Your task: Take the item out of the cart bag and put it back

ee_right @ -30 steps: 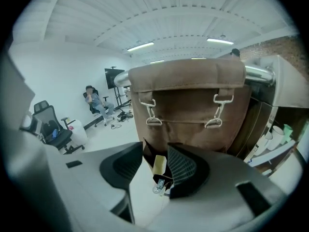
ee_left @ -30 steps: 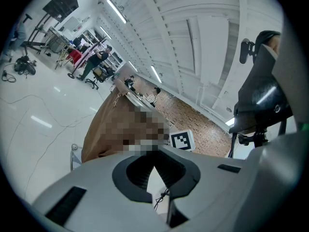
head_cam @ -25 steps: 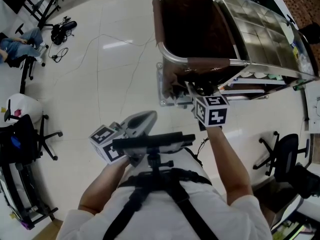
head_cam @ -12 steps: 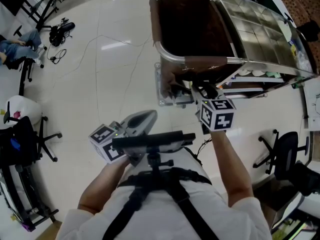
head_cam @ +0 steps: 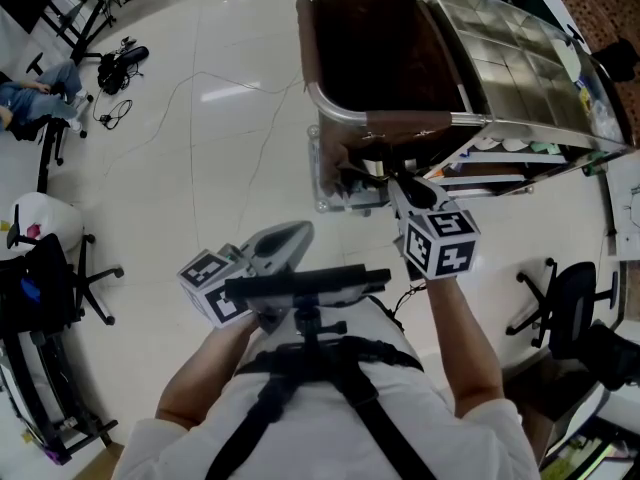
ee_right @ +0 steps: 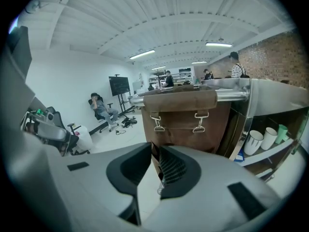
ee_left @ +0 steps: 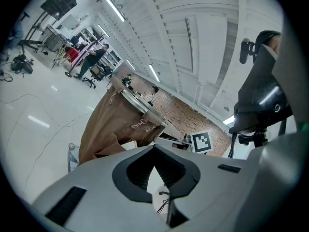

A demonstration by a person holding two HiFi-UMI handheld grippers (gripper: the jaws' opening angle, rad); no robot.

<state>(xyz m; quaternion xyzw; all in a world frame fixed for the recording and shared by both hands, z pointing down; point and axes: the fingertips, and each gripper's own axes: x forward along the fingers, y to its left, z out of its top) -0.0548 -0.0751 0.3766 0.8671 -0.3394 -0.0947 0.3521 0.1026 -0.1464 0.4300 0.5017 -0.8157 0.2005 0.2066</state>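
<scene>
The brown cart bag (head_cam: 380, 38) hangs open on the end of the steel cart (head_cam: 520, 58). I can't see the item. The inside of the bag is dark, so my guess is that it is down in there.

The right gripper (ee_right: 156, 154) is low in front of the bag and does not touch it. Its jaws have just been closing, and now there is only a thin slit between them with nothing in it (only the bag's brown front shows through). The left gripper (ee_left: 154, 148) is held close to the person's body, jaws together, holding nothing.

So I think the taking-out step has not really begun. Next, the right gripper needs to open wide, go up over the bag's rim and reach down inside.
</scene>
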